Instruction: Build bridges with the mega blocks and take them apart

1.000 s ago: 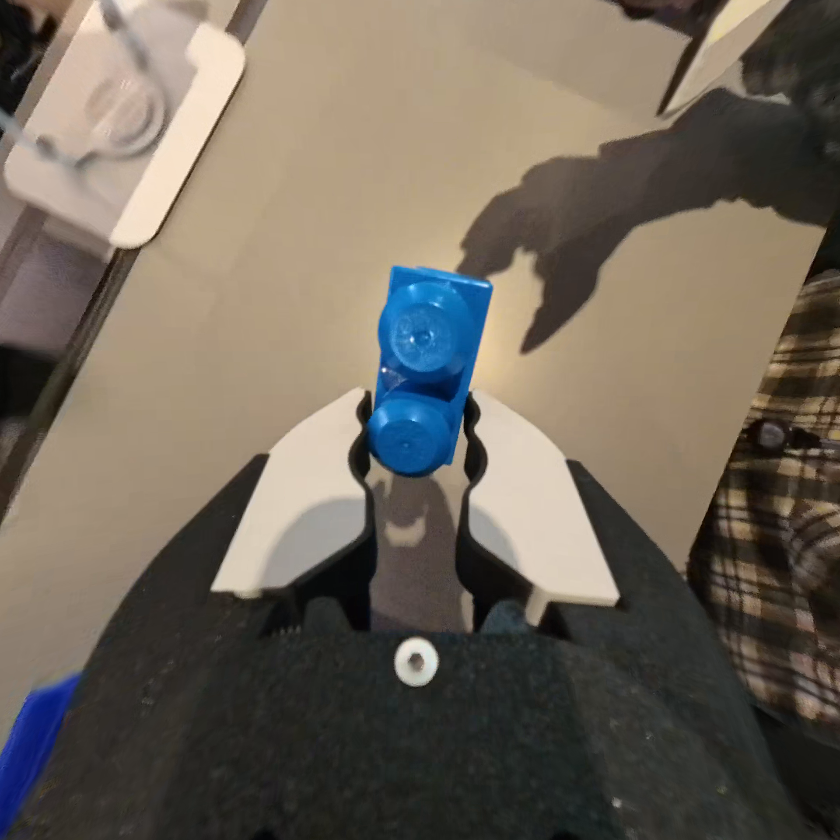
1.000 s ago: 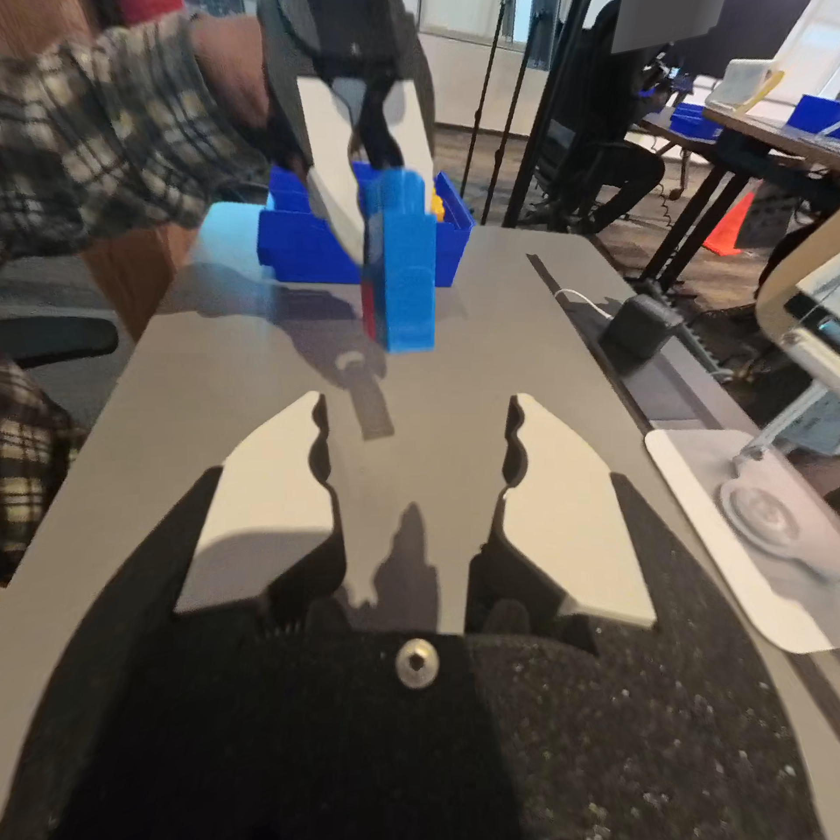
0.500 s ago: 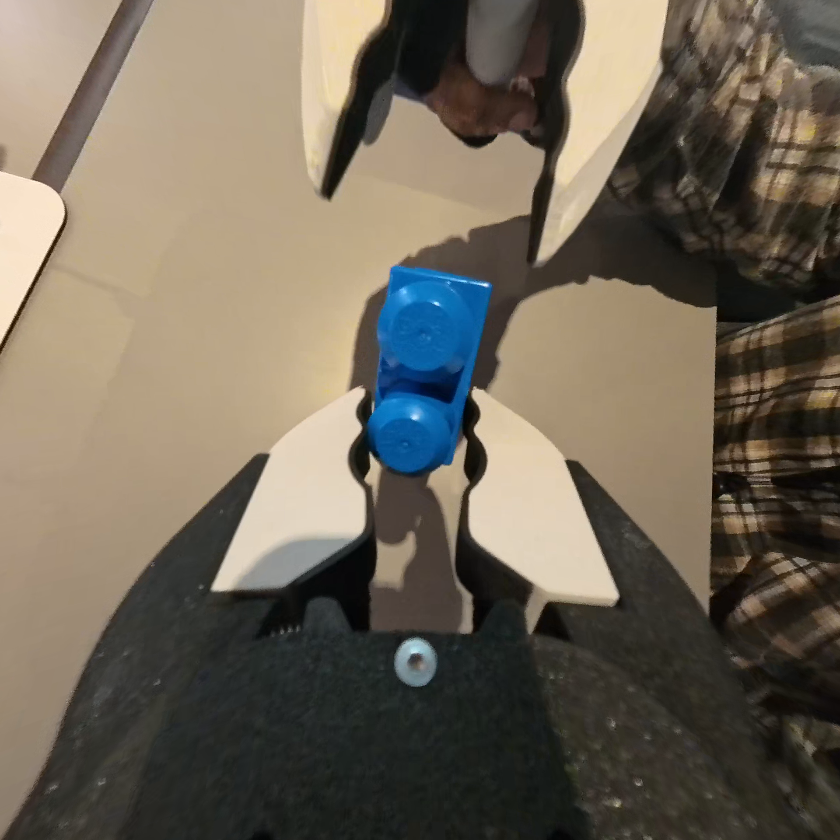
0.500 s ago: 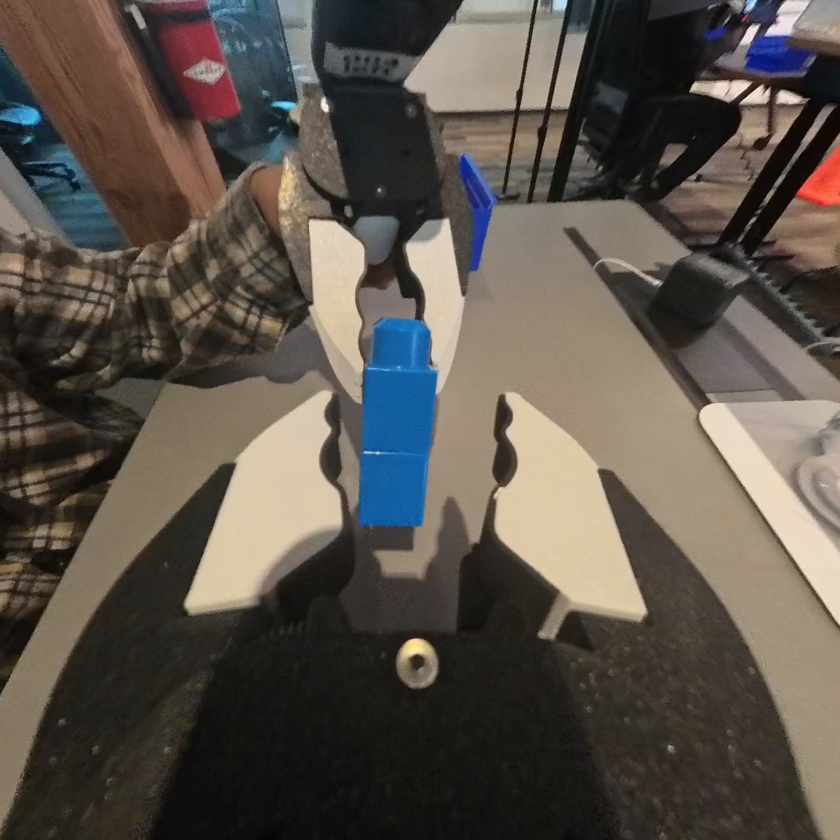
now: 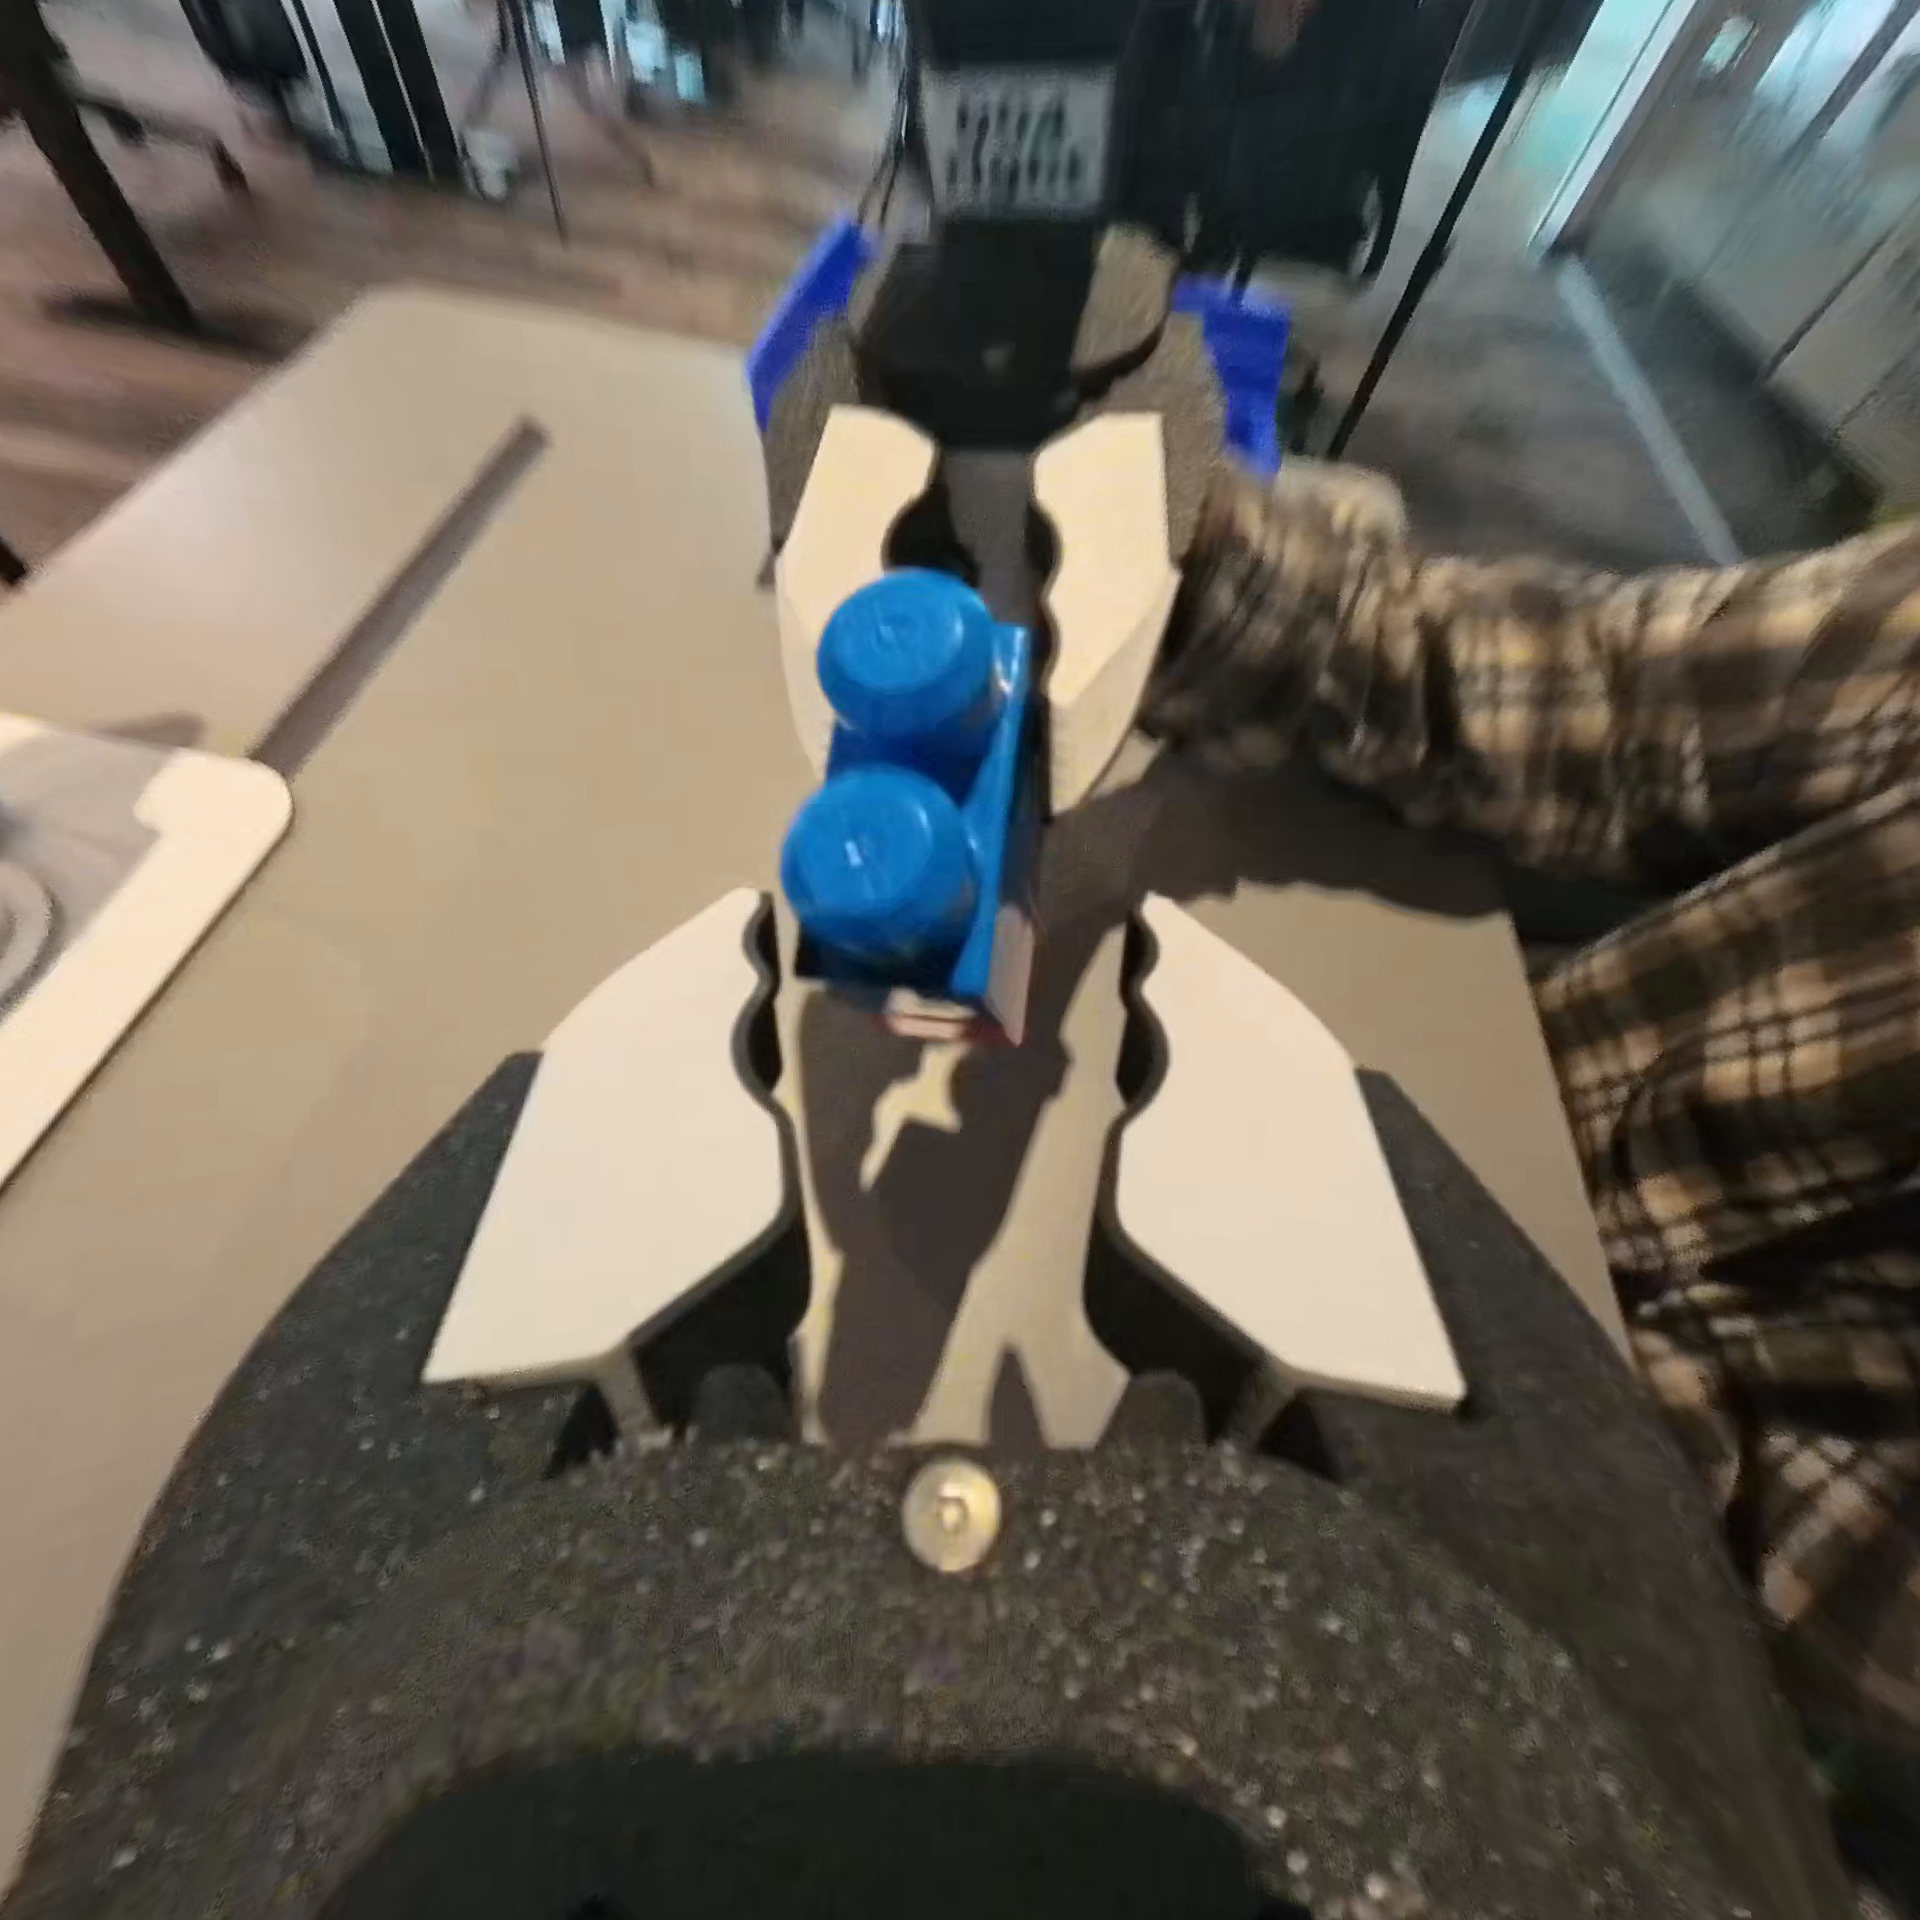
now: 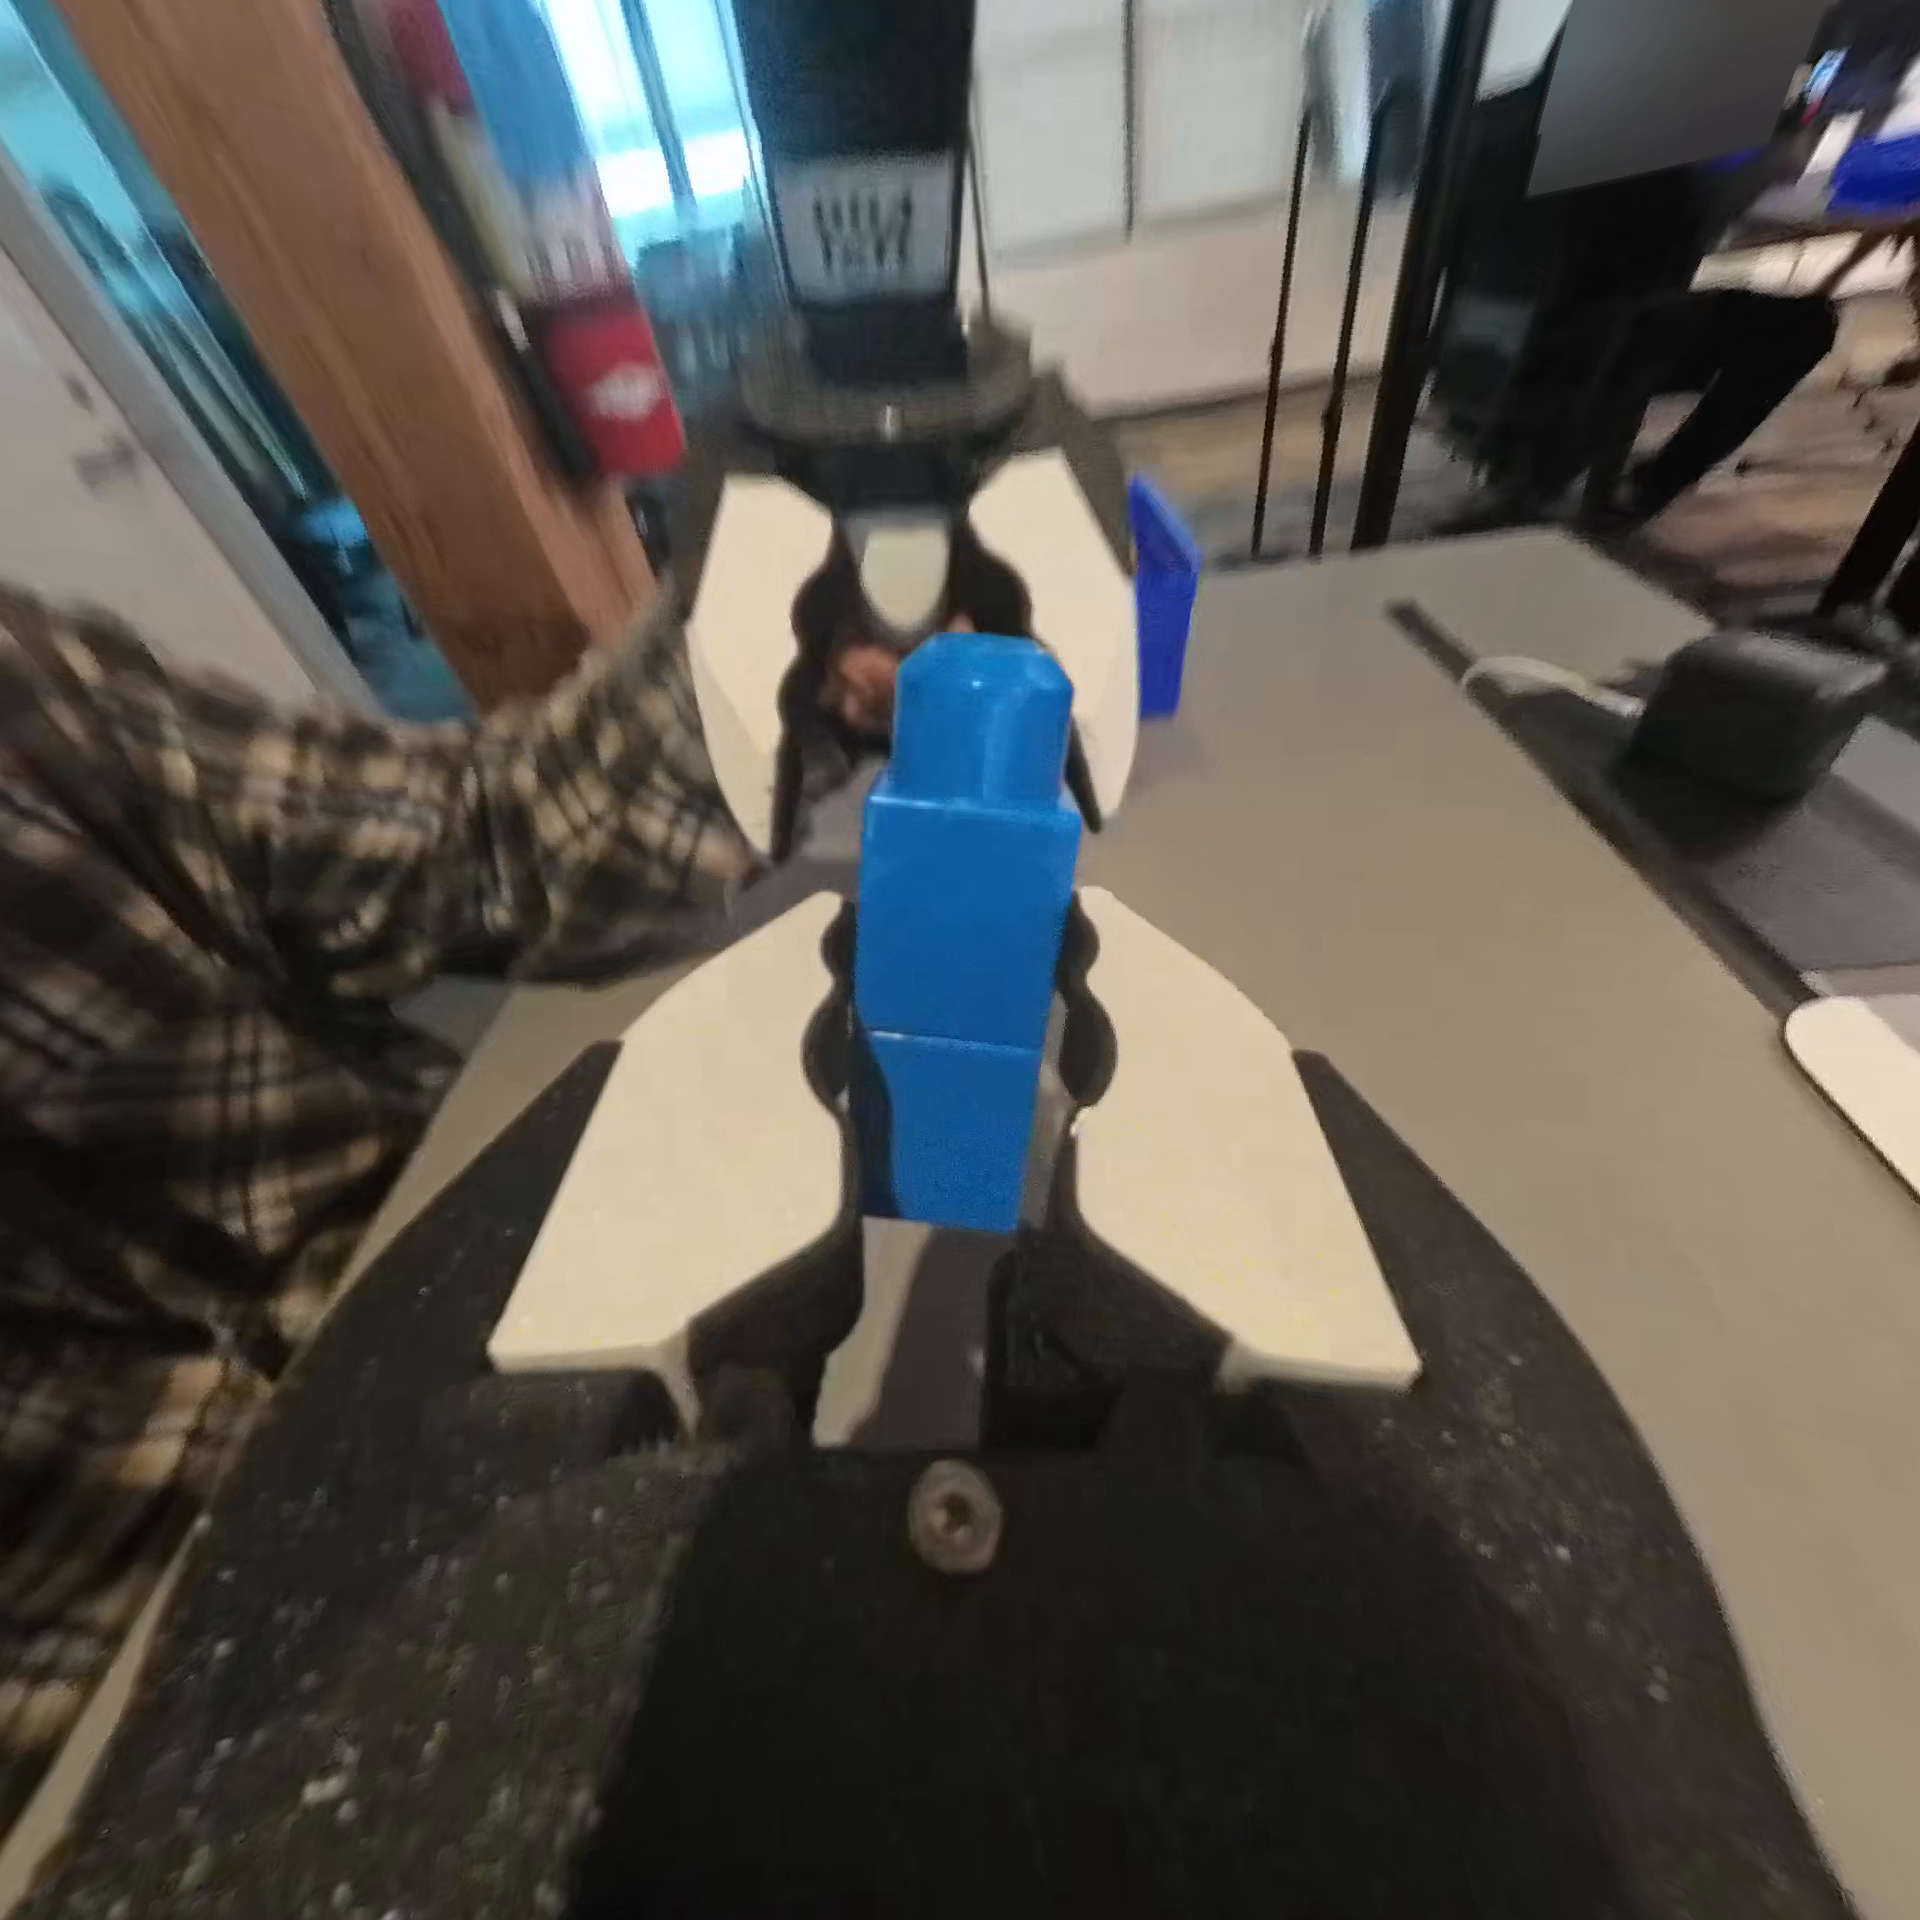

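A stack of two blue mega blocks (image 5: 894, 831), studs facing the left wrist camera, hangs above the grey table (image 5: 468, 623). My right gripper (image 6: 961, 935) is shut on the stack (image 6: 961, 935), its jaws tight on both sides. My left gripper (image 5: 948, 914) is open. Its left fingertip is close beside the stack and a clear gap shows on the right side. The two grippers face each other. The right gripper's fingers (image 5: 831, 582) show behind the stack in the left wrist view. The left gripper's fingers (image 6: 738, 665) show spread behind it in the right wrist view.
A blue bin (image 5: 790, 322) stands at the table's far end, also seen in the right wrist view (image 6: 1158, 613). A white pad (image 5: 156, 883) lies at the table's side. A black box (image 6: 1756, 717) sits by a slot. Plaid sleeves (image 5: 1558, 675) reach in. Both grippers' tips are close together, under 4 cm apart.
My left gripper held the blue stack and has now opened off it. My right gripper, open before, moved in and shut on the stack. Both views have tilted up.
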